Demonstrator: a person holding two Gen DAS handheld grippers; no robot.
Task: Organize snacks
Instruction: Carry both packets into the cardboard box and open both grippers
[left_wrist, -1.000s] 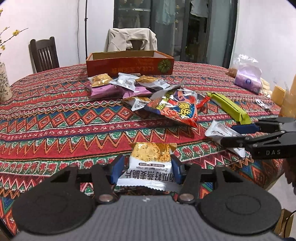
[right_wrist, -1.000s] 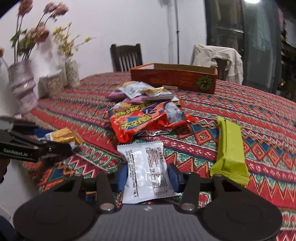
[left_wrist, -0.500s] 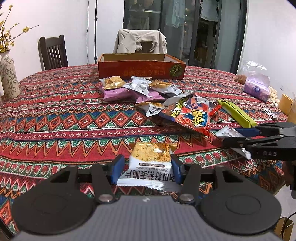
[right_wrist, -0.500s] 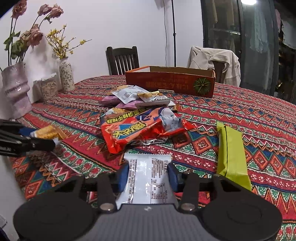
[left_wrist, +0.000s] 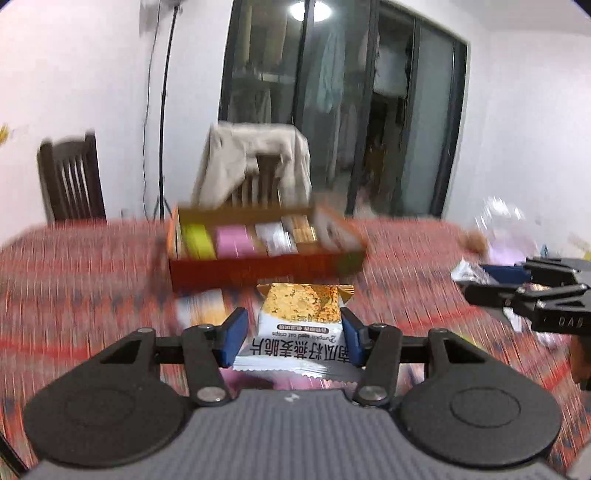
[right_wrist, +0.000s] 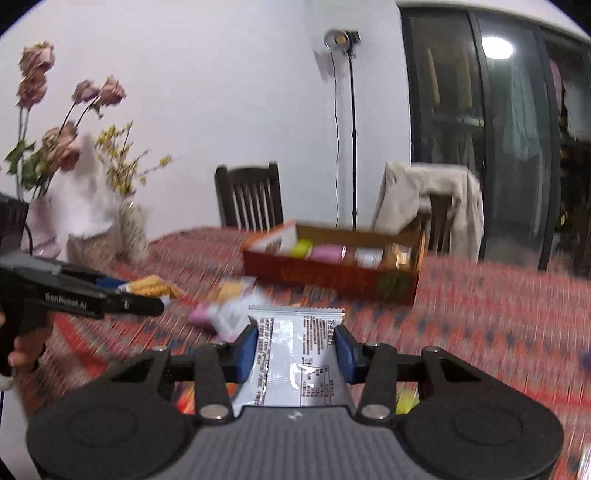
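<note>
Two grippers (left_wrist: 291, 341) (right_wrist: 295, 349), two packets (left_wrist: 301, 325) (right_wrist: 301, 354)

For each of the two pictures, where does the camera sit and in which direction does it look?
Left wrist view: sits on the left gripper, faces the red box across the table; shows its fingers pinching an orange snack packet, the right gripper at right.
Right wrist view: sits on the right gripper, faces the same box from further right; shows a silver packet gripped, the left gripper and a hand at left.
Shared: box, jacket-draped chair.
</note>
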